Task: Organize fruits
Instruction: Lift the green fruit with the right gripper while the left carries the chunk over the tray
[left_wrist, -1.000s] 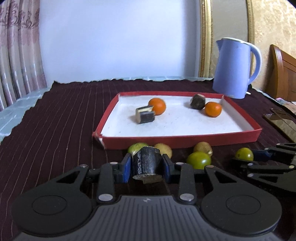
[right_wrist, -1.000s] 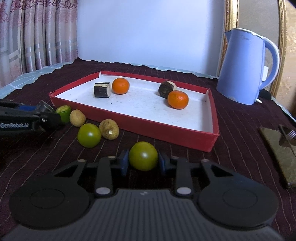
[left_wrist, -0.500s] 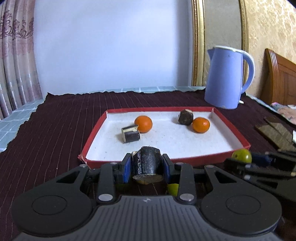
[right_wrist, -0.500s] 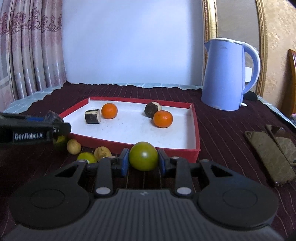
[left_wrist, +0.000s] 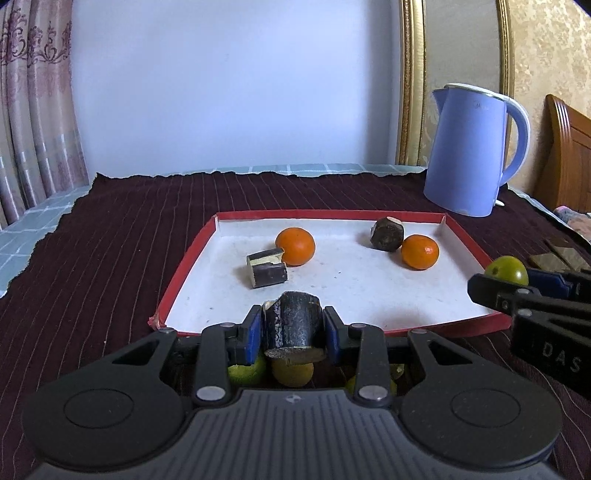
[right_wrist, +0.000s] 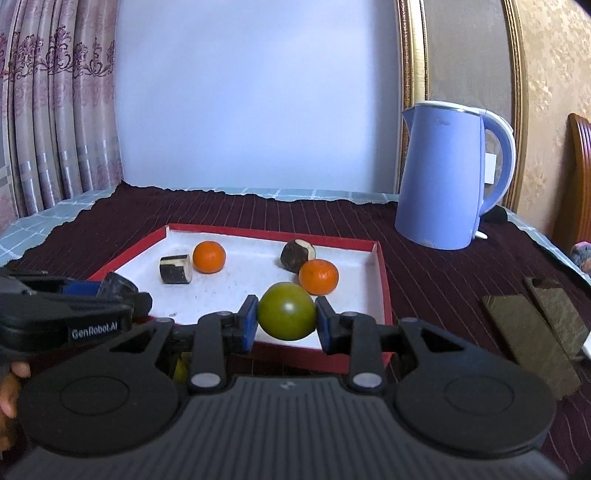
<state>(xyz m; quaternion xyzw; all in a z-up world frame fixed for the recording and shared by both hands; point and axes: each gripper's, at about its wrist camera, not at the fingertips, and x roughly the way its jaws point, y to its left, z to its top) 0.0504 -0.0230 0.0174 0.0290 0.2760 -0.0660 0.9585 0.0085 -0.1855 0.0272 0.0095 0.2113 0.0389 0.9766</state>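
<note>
Left gripper (left_wrist: 292, 329): clamped on dark cane chunk (left_wrist: 293, 325)
Right gripper (right_wrist: 285, 320): clamped on green fruit (right_wrist: 286, 311)
Red tray (left_wrist: 184, 273): just beyond both

Left gripper (left_wrist: 292, 329): tilted downward, over the near left edge of the tray (left_wrist: 184, 280); blue pads (left_wrist: 253, 331) clamped on a dark cylinder (left_wrist: 293, 325).
Right gripper (right_wrist: 285, 319): tilted downward, over the near right edge of the tray; pads clamped on a green fruit (right_wrist: 286, 311).
Hand (right_wrist: 9, 387): fingers partly visible behind the left gripper.
</note>
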